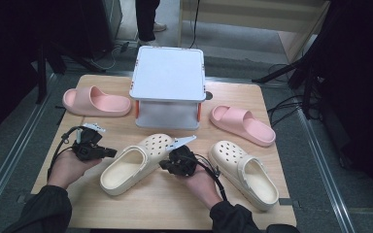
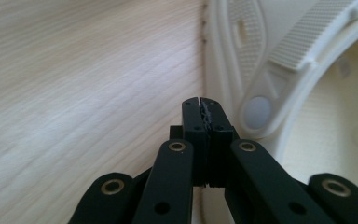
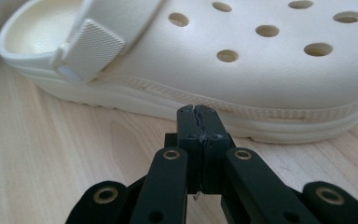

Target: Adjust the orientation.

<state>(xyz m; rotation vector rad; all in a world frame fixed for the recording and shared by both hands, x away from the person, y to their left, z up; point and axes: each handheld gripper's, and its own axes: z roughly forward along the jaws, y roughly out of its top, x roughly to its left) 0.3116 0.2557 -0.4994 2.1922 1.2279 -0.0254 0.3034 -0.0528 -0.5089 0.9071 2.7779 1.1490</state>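
Right now the cream clog [image 1: 135, 164] lies slantwise mid-table between both grippers, left gripper [image 1: 110, 153] at its heel, right gripper [image 1: 162, 165] beside its toe, each with jaws pressed together, empty.

1. The cream clog [image 1: 136, 162] is the shoe between the two grippers; it lies near the middle of the table [image 1: 77, 204], closer to the near edge than to the far one.
2. It rests sole down, its toe towards the far right and its heel opening towards the near left corner.
3. Round holes dot the rounded toe cap [image 3: 270, 51], and a ribbed band runs along the sole's side.
4. Its heel strap [image 3: 93, 49] is folded forward over the upper; the strap has a fine ribbed texture and pivots on a round rivet [image 2: 257, 112].
5. The foot opening is empty.
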